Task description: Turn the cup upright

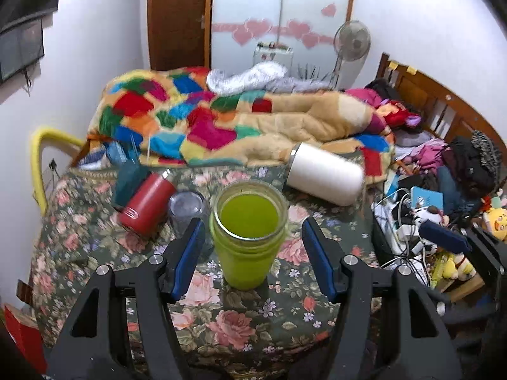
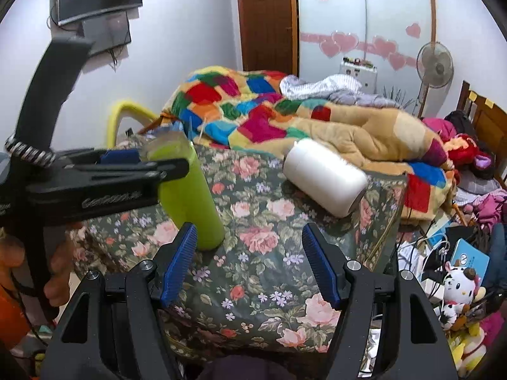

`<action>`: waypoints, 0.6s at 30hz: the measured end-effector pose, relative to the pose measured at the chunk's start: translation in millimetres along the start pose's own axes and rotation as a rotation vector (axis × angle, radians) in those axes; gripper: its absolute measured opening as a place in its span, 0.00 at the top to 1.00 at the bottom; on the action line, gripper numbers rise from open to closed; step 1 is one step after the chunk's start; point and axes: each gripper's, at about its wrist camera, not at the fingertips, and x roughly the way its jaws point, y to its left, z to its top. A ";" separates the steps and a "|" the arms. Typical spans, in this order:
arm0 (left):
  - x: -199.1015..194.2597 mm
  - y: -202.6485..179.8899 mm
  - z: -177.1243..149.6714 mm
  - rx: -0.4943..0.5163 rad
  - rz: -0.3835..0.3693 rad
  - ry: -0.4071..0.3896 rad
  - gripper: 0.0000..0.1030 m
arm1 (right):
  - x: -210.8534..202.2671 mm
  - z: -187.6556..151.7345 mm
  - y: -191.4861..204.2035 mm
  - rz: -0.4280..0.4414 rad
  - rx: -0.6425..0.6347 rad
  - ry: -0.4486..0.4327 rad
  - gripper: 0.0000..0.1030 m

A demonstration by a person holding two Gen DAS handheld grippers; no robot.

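Green cup point(image 1: 248, 237) stands upright on the floral cloth point(image 1: 253, 316), between my left tongs point(image 1: 250, 253), spread wide and not touching it. My right tongs point(image 2: 250, 262) gape too, holding nothing.

A floral-covered surface point(image 1: 240, 319) fills the lower frame, carrying an upright green cup point(image 1: 248, 237) at centre, a toppled red cup point(image 1: 147, 204) left, a clear cup point(image 1: 187, 210) beside it, and a toppled white cup point(image 1: 326, 172) upper right.

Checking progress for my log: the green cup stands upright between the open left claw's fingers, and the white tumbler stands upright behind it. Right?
Not quite. The white cylindrical tumbler lies on its side on the floral tablecloth, as the right wrist view shows. The lime-green plastic cup does stand upright between the open left claw's fingers.
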 end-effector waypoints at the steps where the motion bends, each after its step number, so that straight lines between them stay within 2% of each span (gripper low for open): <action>1: -15.7 -0.7 -0.1 0.012 -0.001 -0.030 0.39 | -9.3 3.0 1.9 0.000 0.003 -0.022 0.36; 11: -143.9 8.1 -9.6 0.046 0.009 -0.304 0.37 | -108.9 22.0 32.4 0.007 0.022 -0.298 0.36; 14: -178.1 10.0 -18.2 0.047 0.005 -0.386 0.33 | -141.0 22.7 45.4 0.022 0.025 -0.388 0.36; 18: -214.1 7.0 -32.6 0.061 0.011 -0.480 0.24 | -166.6 17.7 59.8 0.022 0.036 -0.471 0.30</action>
